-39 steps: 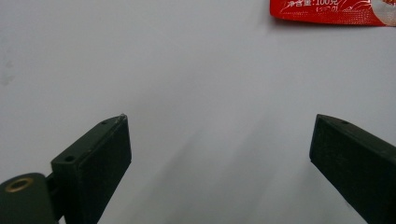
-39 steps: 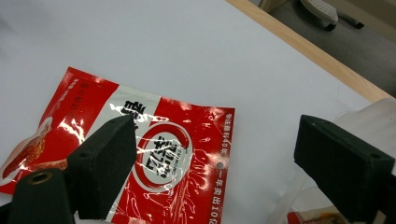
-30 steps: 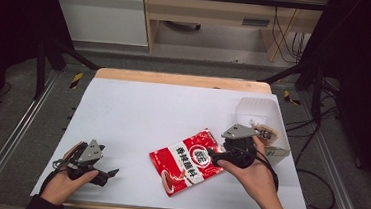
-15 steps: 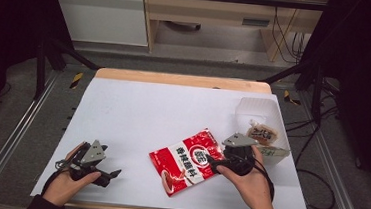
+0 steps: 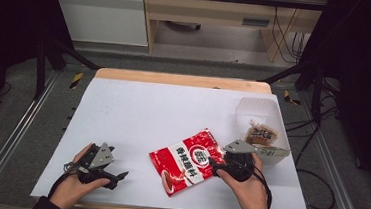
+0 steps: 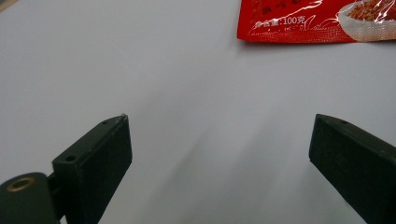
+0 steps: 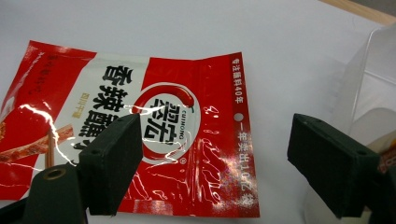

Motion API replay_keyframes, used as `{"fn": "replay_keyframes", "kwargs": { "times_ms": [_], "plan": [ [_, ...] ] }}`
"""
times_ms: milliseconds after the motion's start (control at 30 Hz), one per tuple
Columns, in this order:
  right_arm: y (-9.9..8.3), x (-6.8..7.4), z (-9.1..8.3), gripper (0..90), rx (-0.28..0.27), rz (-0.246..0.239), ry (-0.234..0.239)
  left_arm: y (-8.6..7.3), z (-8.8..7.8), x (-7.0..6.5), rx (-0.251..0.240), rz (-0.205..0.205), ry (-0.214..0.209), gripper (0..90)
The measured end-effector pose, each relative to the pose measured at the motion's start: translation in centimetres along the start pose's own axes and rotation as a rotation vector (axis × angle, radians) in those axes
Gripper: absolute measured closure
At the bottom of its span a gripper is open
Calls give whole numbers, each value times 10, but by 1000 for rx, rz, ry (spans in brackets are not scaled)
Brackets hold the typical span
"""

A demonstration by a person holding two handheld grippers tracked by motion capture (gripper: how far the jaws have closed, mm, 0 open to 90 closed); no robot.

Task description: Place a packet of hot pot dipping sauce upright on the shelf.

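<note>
The red seasoning packet (image 5: 190,161) lies flat on the white worktop (image 5: 163,113), towards the near right, turned at a slant with its lower end nearest the front edge. The right hand-held gripper (image 5: 212,163) sits at the packet's right edge, pointing left across it. In the right gripper view its jaws stand wide apart, though they have just been closing a little: one jaw hangs above the printed face of the packet (image 7: 154,135), the other beyond the packet's edge, close to the clear plastic container (image 7: 369,93). The pads do not press on the packet; nothing is held. Whether the jaw tips touch the sheet cannot be told.

The clear plastic container (image 5: 258,110) stands just beyond and to the right of that gripper, near the worktop's right edge, with a small wrapped item (image 5: 261,135) inside.

The left hand-held gripper (image 5: 120,175) rests low at the near left corner, well apart from the packet. Its jaws are wide open over bare worktop and hold nothing; the packet's corner (image 6: 317,21) shows far ahead of them.
</note>
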State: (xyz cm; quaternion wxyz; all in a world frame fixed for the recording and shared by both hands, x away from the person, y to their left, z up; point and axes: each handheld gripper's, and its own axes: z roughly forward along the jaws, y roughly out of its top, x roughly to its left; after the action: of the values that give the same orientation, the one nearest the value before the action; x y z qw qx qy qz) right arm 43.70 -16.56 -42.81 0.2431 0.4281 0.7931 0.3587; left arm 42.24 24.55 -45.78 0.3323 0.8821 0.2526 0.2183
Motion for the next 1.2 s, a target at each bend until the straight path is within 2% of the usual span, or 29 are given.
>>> {"fn": "replay_keyframes", "kwargs": {
  "times_ms": [133, 300, 767, 1200],
  "plan": [
    [-6, -1, 5, 197, 17, 25, -1, 2, 2, -4, -8, 2, -4, 59],
    [-14, -2, 11, 208, 29, 81, -2, 0, 1, -2, -14, -9, -2, 59],
    [-29, -3, 19, 196, 92, 96, -26, 1, 1, -1, -13, -4, -10, 60],
    [-34, -5, 24, 194, 120, 126, 4, 1, 2, -2, -10, -6, -19, 61]
  ]
}}
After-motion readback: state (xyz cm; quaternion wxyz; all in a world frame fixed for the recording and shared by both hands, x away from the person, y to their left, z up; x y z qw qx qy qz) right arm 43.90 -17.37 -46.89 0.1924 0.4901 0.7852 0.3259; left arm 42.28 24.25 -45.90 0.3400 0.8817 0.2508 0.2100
